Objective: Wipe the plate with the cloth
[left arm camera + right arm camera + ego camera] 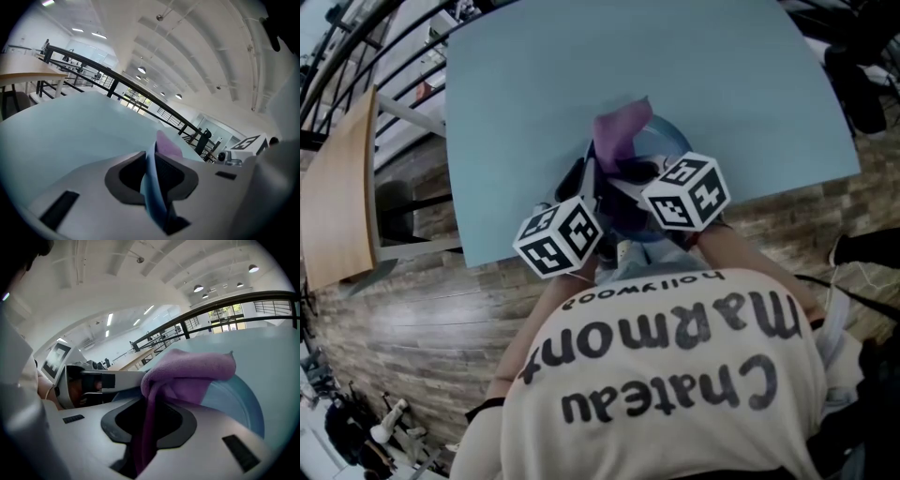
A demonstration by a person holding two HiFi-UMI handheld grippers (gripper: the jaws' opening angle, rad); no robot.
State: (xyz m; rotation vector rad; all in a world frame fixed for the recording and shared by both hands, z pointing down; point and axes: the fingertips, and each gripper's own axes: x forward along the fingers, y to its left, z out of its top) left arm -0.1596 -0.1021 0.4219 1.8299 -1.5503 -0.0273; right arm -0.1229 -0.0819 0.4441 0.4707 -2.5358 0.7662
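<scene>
Right gripper (151,404): jaws pinched tight on a hanging fold of the cloth (187,373), and the strand runs down between the pads and out of sight.
Hidden: from the head view both sets of jaws are covered by the marker cubes (560,236), and most of the plate (234,404) is covered too, so only an arc of rim peeks out past the cloth. Whether the plate sits on the table or is lifted, I can't tell.
Cloth: purple, soft and fleecy. It is bunched just beyond the right jaws and draped over the plate's near edge, with one corner sticking up.
Plate: pale blue, round, with a shallow rim. It lies right ahead of both grippers.
Left gripper (152,161): closed on the plate's thin edge, which stands upright between the pads, with the cloth showing just behind.
Table (544,84): light blue, under it all.
Shirt (675,375): cream with dark lettering, filling the bottom of the head view.
Wooden table (342,187): off to the left, well apart.
</scene>
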